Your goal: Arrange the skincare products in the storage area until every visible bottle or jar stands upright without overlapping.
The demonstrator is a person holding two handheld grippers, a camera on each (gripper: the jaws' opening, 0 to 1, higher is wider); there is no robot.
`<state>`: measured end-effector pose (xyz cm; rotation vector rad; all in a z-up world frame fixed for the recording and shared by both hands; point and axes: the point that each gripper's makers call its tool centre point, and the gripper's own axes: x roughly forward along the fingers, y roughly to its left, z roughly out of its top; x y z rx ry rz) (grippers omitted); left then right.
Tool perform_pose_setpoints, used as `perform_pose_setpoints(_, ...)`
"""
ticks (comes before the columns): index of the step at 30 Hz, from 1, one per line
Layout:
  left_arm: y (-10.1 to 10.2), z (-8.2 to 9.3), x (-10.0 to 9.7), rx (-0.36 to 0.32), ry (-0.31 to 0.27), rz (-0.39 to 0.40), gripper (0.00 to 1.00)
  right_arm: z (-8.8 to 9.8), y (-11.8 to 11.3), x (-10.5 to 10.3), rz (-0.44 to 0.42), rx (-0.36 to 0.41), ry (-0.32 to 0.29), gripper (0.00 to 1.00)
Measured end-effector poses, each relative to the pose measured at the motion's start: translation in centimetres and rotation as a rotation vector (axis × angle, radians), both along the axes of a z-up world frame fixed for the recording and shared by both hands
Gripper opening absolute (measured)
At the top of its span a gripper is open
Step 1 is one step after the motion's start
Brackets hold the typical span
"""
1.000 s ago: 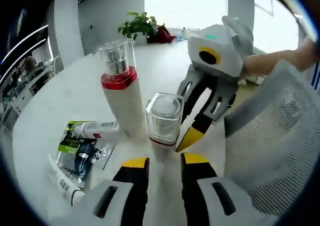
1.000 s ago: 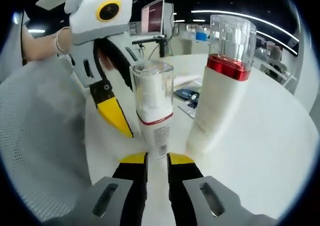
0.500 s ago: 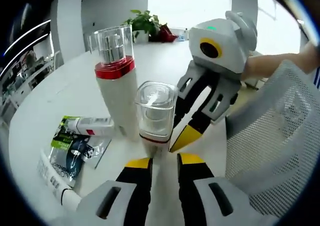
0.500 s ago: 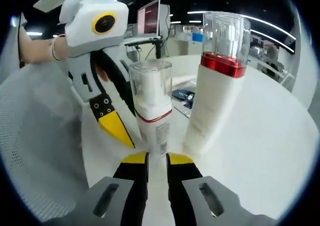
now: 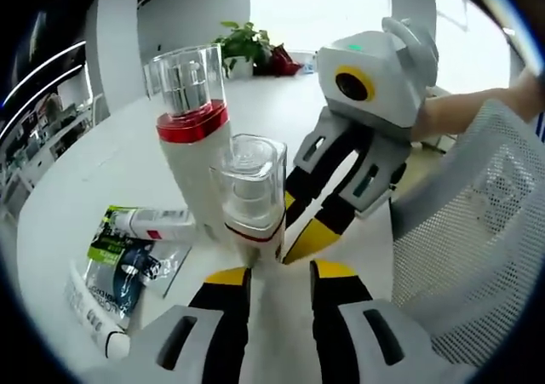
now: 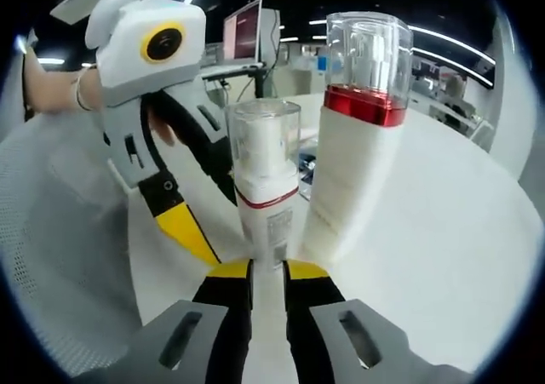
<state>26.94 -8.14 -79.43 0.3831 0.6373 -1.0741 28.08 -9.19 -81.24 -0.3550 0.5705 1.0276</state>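
Tubes (image 5: 140,225) lie flat far left on the desk (image 5: 102,154); tall red-banded bottle (image 5: 194,146) stands touching the small clear-capped bottle (image 6: 266,192), pinched by the right claw (image 6: 268,269). Left claw (image 5: 277,275) spread. A nudge could topple both.

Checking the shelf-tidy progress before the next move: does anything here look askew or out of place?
Yes. Two white tubes and a sachet lie flat on the table, while the tall bottle and small bottle stand upright.
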Motion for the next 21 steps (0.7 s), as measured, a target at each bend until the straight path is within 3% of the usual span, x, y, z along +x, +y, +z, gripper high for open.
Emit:
perform_pose_setpoints(10,-0.3,-0.2,0.1,-0.011,-0.017,-0.01,0.33,-0.1,-0.1,0.7,-0.04,0.023,0.015,0.12)
perform_pose_setpoints(21,-0.2,-0.3,0.2,-0.011,-0.014,-0.008,0.33,0.0,0.0,1.1,-0.057,0.028,0.016,0.11)
